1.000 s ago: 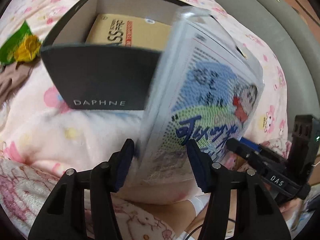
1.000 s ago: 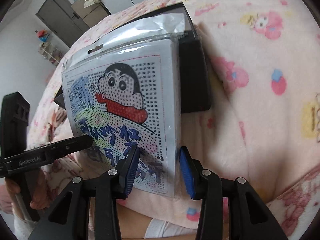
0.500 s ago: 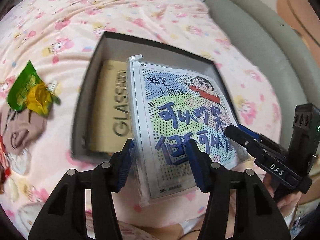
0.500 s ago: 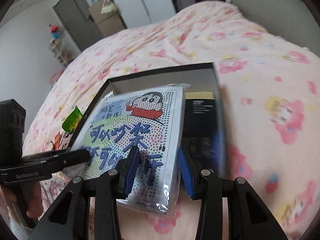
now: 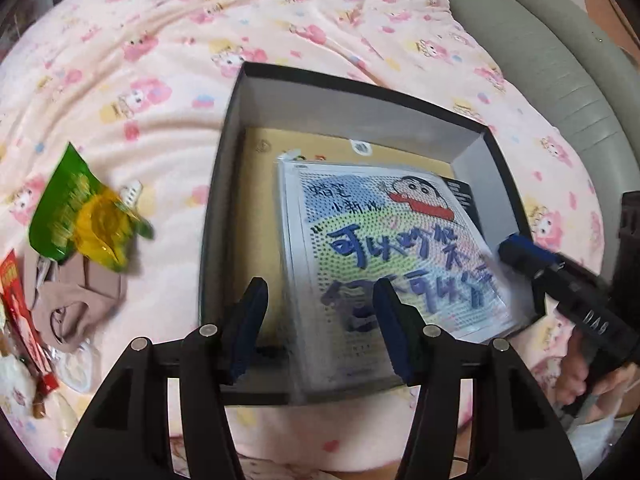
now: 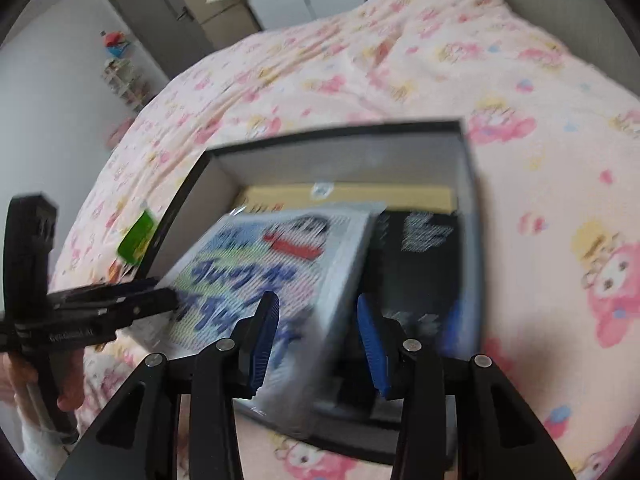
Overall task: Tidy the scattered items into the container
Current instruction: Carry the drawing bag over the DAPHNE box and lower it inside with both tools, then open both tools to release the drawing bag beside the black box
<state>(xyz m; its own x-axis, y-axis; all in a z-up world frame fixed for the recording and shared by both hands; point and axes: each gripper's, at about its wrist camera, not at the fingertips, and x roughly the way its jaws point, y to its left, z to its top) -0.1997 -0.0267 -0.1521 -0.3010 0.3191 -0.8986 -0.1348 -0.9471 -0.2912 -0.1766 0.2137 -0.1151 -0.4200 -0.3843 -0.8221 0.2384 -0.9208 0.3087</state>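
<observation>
A flat plastic packet with a cartoon boy and blue writing (image 5: 392, 240) (image 6: 272, 264) lies face up inside the black box (image 5: 224, 184) (image 6: 336, 132). Its near edge reaches the box's front wall. My left gripper (image 5: 320, 330) hovers above the packet's near left corner, jaws apart, pads clear of it. My right gripper (image 6: 316, 328) stands open over the packet's right edge, and its blue-padded tip (image 5: 516, 244) shows at that edge in the left wrist view. The left gripper's tip (image 6: 168, 296) shows by the packet's left side. The right wrist view is blurred.
Under the packet lie a tan carton (image 5: 280, 144) and a black carton (image 5: 460, 196). Left of the box on the pink blanket are a green-yellow pouch (image 5: 80, 220), a beige cloth (image 5: 76, 300) and a red wrapper (image 5: 16, 300). A grey padded edge (image 5: 560, 60) runs at right.
The packet went from standing upright in front of the box to lying flat inside it. Both grippers rose and drew back, so the whole box now shows from above.
</observation>
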